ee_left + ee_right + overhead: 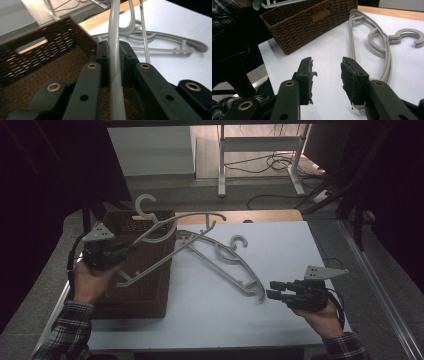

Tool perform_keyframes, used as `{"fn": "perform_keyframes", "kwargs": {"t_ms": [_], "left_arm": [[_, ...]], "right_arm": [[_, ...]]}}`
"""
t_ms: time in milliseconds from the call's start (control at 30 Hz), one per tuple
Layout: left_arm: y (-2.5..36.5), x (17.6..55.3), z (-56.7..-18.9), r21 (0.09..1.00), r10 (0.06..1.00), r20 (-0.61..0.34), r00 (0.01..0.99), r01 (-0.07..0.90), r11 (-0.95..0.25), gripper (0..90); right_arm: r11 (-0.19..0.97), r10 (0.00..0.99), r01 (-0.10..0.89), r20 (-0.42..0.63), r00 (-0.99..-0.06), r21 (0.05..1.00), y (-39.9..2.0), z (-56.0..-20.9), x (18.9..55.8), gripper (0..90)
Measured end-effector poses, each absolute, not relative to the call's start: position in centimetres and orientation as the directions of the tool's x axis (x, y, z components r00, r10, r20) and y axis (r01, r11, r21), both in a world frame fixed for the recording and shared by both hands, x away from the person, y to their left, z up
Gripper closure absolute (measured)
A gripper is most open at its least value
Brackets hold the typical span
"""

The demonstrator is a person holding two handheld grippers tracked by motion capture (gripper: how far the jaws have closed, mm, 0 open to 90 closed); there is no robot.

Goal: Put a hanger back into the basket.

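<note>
High view: the left gripper [131, 248] holds a grey plastic hanger [172, 237] lifted over the brown wicker basket [145, 292], which stands at the left of the white table [290, 250]. In the left gripper view the jaws are clamped tight on the hanger's curved arm [115, 62], with the basket's woven floor below. A second grey hanger [227, 262] lies flat on the table just right of the basket. The right gripper [272, 290] hovers low near that hanger's lower end; in the right gripper view its pads [348, 75] stand partly apart with nothing between them.
</note>
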State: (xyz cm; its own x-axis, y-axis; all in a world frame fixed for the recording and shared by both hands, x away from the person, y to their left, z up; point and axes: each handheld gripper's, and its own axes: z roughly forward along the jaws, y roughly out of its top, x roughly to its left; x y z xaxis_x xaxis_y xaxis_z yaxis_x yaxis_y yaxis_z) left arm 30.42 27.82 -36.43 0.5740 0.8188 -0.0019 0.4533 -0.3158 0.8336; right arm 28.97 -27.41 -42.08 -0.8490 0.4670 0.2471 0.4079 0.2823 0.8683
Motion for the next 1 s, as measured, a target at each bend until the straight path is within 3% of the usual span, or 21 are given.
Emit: {"fn": "perform_keyframes", "kwargs": {"t_ms": [767,1000], "left_arm": [[34.0,28.9,-37.5,0.826,0.920,0.049,0.389,0.501,-0.256,81.6],[35.0,28.6,-38.2,0.822,0.938,0.065,0.340,0.514,-0.244,81.6]], "right_arm": [[0.297,0.481,0.434,0.259,-0.837,0.850,-27.0,-43.1,29.0,60.0],[0.305,0.498,0.450,0.263,-0.826,0.839,-26.8,-43.5,29.1,54.2]]}}
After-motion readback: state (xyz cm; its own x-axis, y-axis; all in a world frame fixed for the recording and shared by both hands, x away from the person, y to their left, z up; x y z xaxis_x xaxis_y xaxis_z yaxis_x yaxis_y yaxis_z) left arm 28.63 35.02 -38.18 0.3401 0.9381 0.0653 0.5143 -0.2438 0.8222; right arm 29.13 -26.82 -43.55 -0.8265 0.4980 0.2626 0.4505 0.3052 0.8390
